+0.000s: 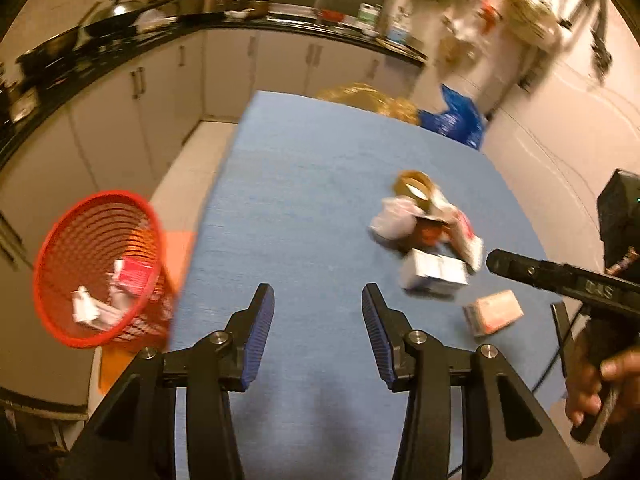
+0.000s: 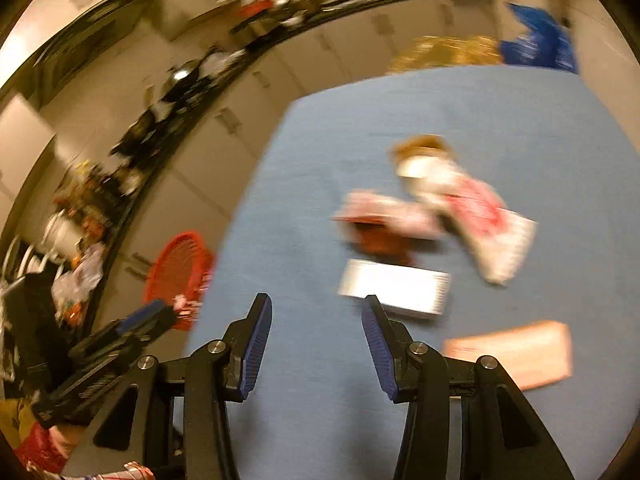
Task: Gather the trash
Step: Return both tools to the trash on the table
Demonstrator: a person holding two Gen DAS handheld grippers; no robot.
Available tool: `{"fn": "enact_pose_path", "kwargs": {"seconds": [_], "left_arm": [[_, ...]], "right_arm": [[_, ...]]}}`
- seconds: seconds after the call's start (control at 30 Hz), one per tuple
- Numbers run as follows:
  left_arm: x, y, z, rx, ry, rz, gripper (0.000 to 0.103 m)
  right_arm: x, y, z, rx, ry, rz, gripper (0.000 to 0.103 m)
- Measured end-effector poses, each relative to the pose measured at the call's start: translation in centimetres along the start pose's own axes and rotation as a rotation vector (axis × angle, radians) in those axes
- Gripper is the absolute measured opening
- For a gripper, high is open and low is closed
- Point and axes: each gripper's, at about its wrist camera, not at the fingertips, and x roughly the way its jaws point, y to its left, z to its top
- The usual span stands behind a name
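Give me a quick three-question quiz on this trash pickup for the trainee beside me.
1. True or false: the round red mesh plastic basket already holds some trash.
2. Which lies nearest the right gripper? A) white rectangular cardboard box B) brown tape roll C) crumpled blue plastic bag
3. Fill in: both grippers' jaws are ____ with nothing between them, left gripper included.

Key: 1 true; 2 A; 3 open. The pale orange flat cardboard box on the blue cloth-covered table is also uncollected.

Crumpled wrappers (image 1: 424, 220) and small boxes (image 1: 434, 276) heaped on blue table (image 1: 304, 184); red basket (image 1: 100, 268) holds scraps
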Motion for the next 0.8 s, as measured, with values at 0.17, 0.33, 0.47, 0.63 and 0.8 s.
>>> {"fn": "enact_pose_path", "kwargs": {"seconds": [0.17, 0.33, 0.47, 0.63, 0.8], "left_arm": [[1.4, -4.0, -1.0, 0.046, 0.043, -0.028, 0.044], [1.9, -5.9, -1.9, 0.058, 0.071, -0.027, 0.045], [2.2, -6.4, -2.3, 0.051, 0.082, -0.023, 0.045], [2.5, -7.1, -2.1, 0.038, 0.083, -0.024, 0.048], [2.4, -7.3, -1.9, 0.03, 0.072, -0.016, 0.051]], "right_arm": [[-0.1, -7.3, 1.1, 0.024, 0.048, -0.097, 0.052], [0.8, -12.1, 0.8, 0.07, 0.117, -0.047, 0.055], [0.2, -11.6, -0.9, 0.027, 0.176, 0.039, 0.057], [-0.7, -7.7, -5.1, -0.097, 0.307, 0.171, 0.062], [-3.4, -5.7, -4.3, -0.296, 0.179, 0.06, 0.071]]}}
